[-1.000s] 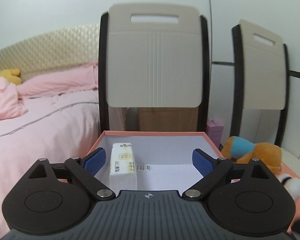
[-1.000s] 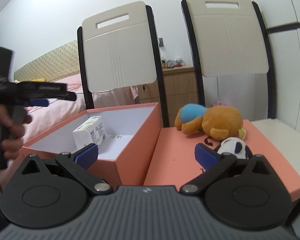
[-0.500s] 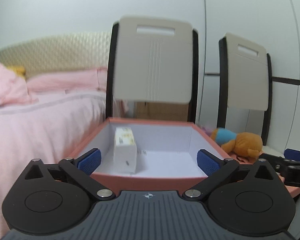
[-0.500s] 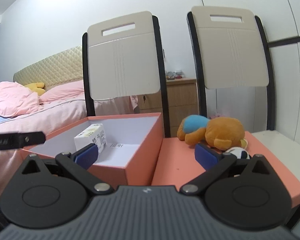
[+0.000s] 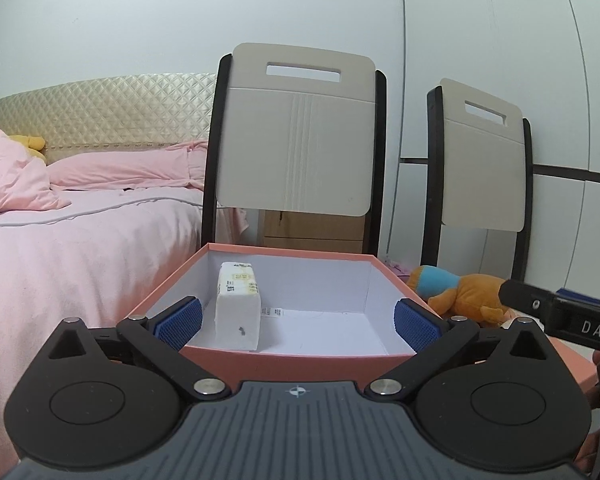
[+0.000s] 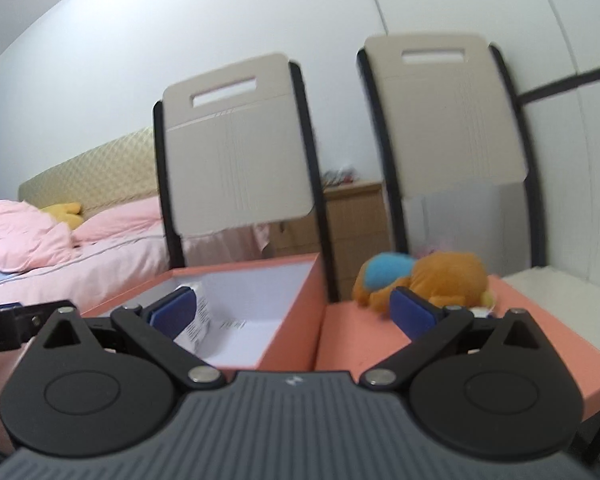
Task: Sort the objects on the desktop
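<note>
Left gripper (image 5: 296, 322) pulled back behind box (image 5: 300, 356) near rim, both jaws wide open w/ nothing held, right gripper (image 6: 294, 310) alongside.

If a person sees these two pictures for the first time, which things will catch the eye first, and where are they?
The open salmon-pink box sits in the middle, with one white packet standing inside at its left. To the right of the box, an orange plush toy with a blue part lies on the pink surface. Behind them stand two beige chair backs, and a bed with pink bedding fills the left.
</note>
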A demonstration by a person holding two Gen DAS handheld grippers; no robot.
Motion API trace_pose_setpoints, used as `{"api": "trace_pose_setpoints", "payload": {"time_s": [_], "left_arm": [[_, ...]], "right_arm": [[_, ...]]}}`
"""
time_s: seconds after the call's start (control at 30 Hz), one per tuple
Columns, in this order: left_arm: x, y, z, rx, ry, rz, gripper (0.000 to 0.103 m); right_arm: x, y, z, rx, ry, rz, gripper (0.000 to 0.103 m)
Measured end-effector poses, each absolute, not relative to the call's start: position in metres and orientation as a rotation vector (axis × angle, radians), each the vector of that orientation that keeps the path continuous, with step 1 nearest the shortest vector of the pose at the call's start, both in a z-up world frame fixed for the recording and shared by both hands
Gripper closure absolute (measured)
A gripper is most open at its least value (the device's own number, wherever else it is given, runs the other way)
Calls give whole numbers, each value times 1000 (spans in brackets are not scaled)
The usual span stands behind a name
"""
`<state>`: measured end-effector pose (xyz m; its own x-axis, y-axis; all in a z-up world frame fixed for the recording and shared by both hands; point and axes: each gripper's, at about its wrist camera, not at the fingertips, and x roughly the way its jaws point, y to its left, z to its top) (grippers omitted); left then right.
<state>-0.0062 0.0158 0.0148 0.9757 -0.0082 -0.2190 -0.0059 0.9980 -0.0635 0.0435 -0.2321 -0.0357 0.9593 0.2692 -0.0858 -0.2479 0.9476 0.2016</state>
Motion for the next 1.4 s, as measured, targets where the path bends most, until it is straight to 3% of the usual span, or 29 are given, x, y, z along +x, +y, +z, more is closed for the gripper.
{"api": "trace_pose_setpoints", "payload": {"time_s": [0.57, 0.87, 1.13, 1.27, 1.4], "left_arm": [[-12, 11, 13, -54, 222, 6, 0], [-10, 14, 12, -67, 228, 42, 0], [-5, 17, 8, -79, 239, 72, 0], [-3, 17, 8, -68, 248, 77, 0], [-2, 16, 7, -60, 251, 77, 0]], "right_arm": [[35, -265, -24, 163, 206, 328, 0], [101, -293, -9, 64, 214, 243, 0], [156, -324, -48, 84, 360, 214, 1], [168, -327, -66, 66, 443, 182, 13], [175, -329, -81, 66, 520, 125, 38]]}}
